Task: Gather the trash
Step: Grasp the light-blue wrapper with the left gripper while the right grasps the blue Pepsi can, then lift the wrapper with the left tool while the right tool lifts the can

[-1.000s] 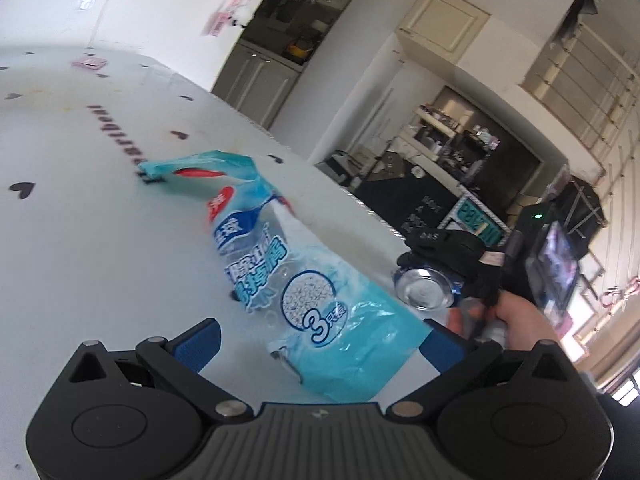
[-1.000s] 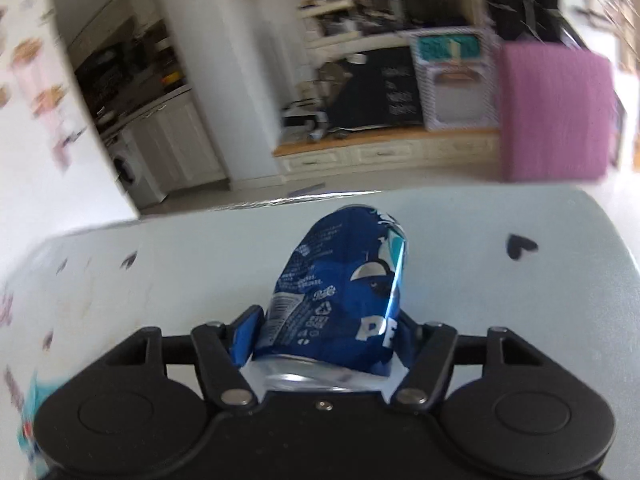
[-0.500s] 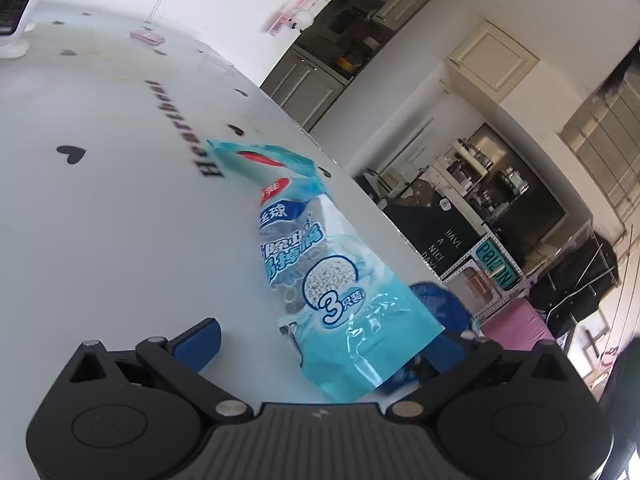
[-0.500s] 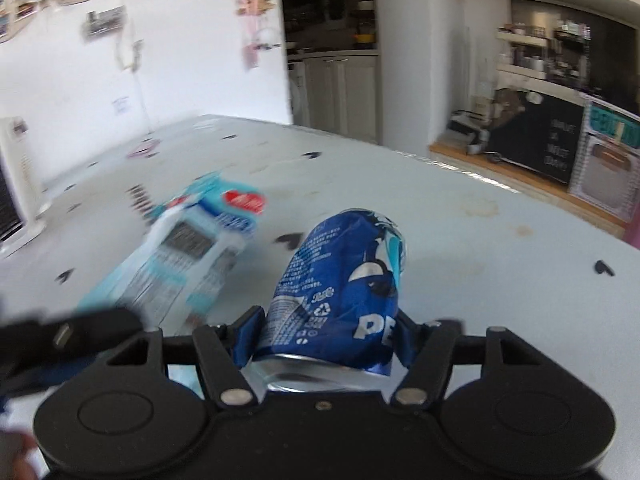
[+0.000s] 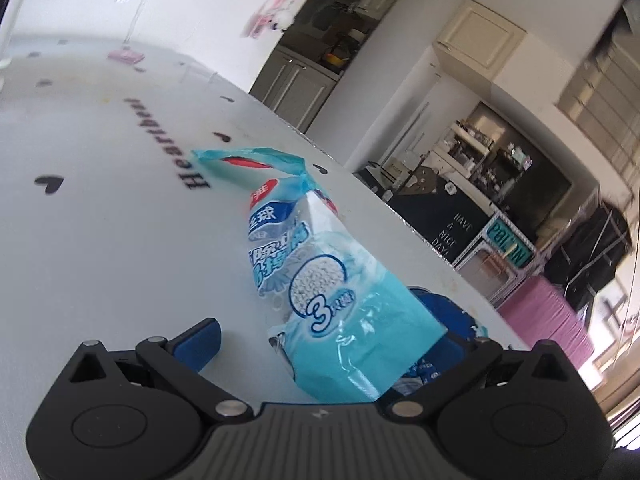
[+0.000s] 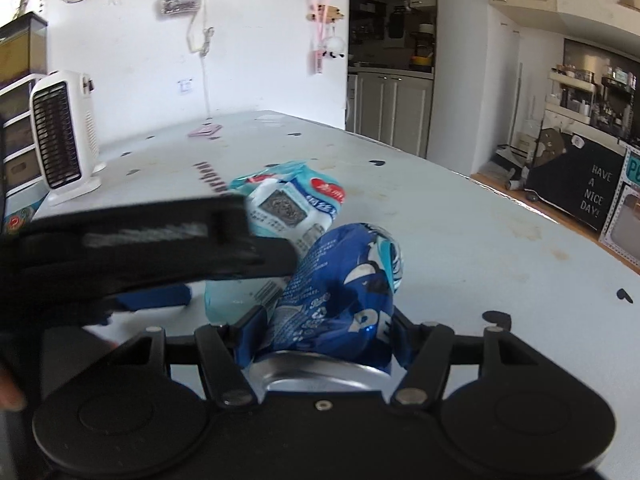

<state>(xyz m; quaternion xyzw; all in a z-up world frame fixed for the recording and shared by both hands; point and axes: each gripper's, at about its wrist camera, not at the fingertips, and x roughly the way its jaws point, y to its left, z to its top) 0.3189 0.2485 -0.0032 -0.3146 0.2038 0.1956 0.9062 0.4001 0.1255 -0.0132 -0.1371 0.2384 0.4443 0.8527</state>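
Note:
A light blue plastic bag (image 5: 308, 264) with Chinese print lies on the white table (image 5: 100, 240). My left gripper (image 5: 328, 340) is open, its jaws on either side of the bag's near end, blue left pad (image 5: 200, 340) on the table. My right gripper (image 6: 324, 320) is shut on a crushed blue Pepsi can (image 6: 344, 292) and holds it just behind the bag (image 6: 288, 208). The can also shows in the left wrist view (image 5: 444, 320), partly hidden by the bag. The left gripper's body (image 6: 132, 248) crosses the right wrist view, blurred.
A white fan heater (image 6: 66, 136) stands at the table's far left. A small pink item (image 6: 206, 131) lies at the far end. The table's right edge (image 6: 520, 204) drops to a kitchen floor with a black chalkboard sign (image 6: 580, 192).
My right gripper swung left with the can, from facing the table edge to beside the bag. My left gripper moved in closer around the bag's near end.

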